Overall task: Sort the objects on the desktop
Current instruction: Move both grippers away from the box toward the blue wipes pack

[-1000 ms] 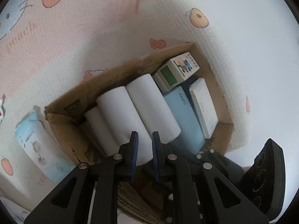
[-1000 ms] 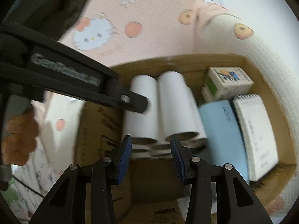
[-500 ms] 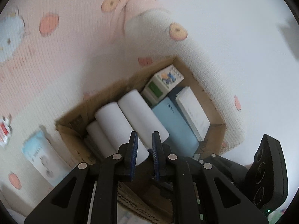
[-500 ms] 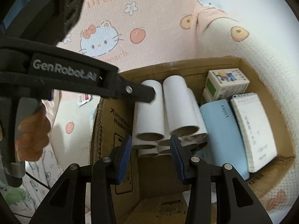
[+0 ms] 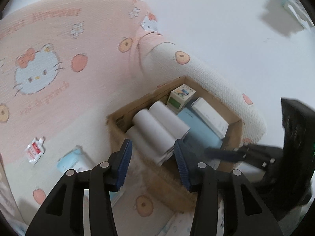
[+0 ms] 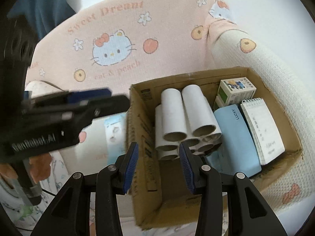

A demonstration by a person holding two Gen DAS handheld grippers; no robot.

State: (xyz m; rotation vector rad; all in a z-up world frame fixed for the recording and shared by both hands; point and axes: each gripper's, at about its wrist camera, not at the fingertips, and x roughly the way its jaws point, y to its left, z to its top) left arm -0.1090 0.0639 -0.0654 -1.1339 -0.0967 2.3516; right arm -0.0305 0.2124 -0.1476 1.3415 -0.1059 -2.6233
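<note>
A cardboard box on a pink cat-print cloth holds a stack of white paper tubes, a small printed carton, a light blue case and a white spiral notepad. My left gripper hovers above the box's near left corner. Its jaws are opening, with nothing between them. In the right wrist view the box, the tubes, the case and the notepad show. My right gripper hangs open and empty over the box's near edge. The left gripper is blurred beside it.
A blue and white packet lies on the cloth just left of the box, and a red and white sachet lies further left. The cloth's cream edge drops off behind the box to a white surface. A hand holds the left gripper's handle.
My left gripper has drawn back and up from the tubes toward the left, and its jaws have gone from nearly shut to wide apart. The right gripper has lifted slightly.
</note>
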